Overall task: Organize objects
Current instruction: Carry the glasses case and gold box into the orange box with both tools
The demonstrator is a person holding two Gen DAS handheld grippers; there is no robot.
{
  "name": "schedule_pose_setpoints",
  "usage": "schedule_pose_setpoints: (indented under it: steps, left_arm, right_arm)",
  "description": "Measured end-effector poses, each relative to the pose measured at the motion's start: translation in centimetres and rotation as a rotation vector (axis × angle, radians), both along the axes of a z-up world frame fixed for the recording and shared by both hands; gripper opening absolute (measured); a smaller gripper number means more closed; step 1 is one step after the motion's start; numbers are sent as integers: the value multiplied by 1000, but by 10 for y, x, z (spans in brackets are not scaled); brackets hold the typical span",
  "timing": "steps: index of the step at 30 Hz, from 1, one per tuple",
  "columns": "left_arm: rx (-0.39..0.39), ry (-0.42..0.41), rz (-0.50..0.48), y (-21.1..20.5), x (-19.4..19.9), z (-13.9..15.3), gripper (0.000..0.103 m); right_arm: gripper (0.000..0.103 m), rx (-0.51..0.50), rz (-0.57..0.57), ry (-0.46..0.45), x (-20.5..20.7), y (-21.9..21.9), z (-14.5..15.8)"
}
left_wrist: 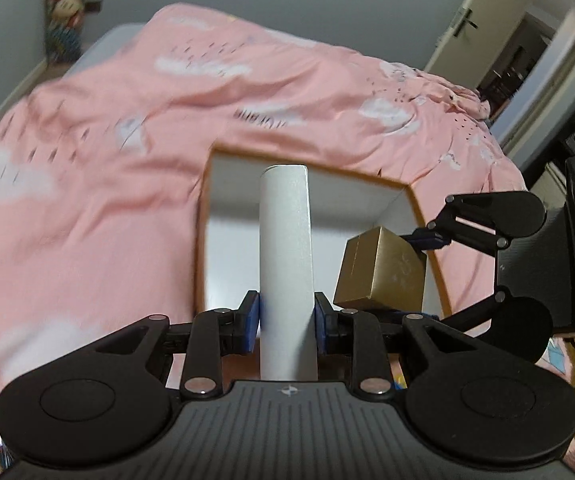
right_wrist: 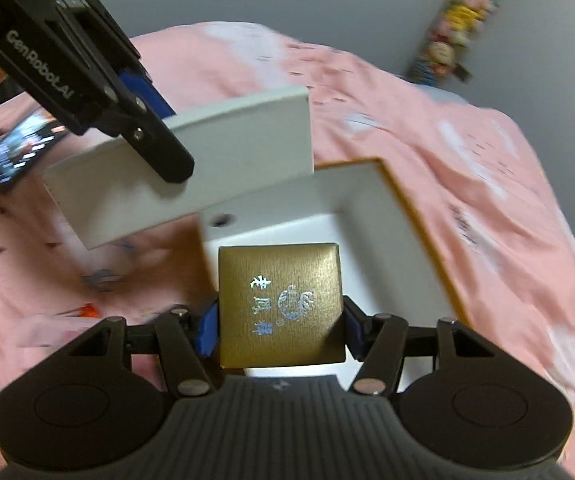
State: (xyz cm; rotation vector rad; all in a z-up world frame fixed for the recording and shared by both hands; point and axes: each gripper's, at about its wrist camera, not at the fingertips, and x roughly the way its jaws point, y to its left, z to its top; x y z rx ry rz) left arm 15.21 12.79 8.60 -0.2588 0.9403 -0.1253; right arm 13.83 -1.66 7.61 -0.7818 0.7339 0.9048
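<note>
Lowering squarely matters: right gripper (right_wrist: 281, 330) pinches the gold box (right_wrist: 281, 304) over the open box (right_wrist: 415, 224) at frame centre; left gripper (left_wrist: 287, 316) clamps the white box (left_wrist: 286, 264).

Gold box (right_wrist: 279, 304) — fine-textured matt paper wrap, shiny silver foil print on top. White slab (right_wrist: 191, 160) — smooth matt card. Open white box (right_wrist: 367, 216), smooth matt inside, gold-edged rim. Bedcover (left_wrist: 127, 128) under the open box: soft pink printed cloth, creased. Left tool (left_wrist: 287, 316) and right tool (right_wrist: 279, 330): matt black plastic, blue pads, shiny metal rivets.
</note>
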Motion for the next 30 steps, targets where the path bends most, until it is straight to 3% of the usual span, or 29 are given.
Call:
schedule_pose_setpoints:
  steps: [5,12,17,22,27,29,30]
  left_arm:
    - [168,2,-63,-37,56,-6,31]
    - [384,184,-93,-74,120,-74,31]
    - [502,276,-99,-78,129,-118,31]
    - [616,289,-115,-88,130,-141,31]
    - [658,307,-119,-93,128,-149,31]
    - [631,322,-113,-92,129,-147,33]
    - [602,329,-111,-91,129,-144,38]
  right_arm:
    - [61,26,-140,13,39,-19,-11]
    - [61,41,-250,105,82,-34,-56]
    - [61,57,-267,174,92,-47,-79]
    - [62,58,-256,205,97,-48,-97]
    - [62,59,-266,232,107,-48,-108]
    - [62,57,-269,242,112,-48,-113]
    - [61,56,-270,245,112,-48,-114]
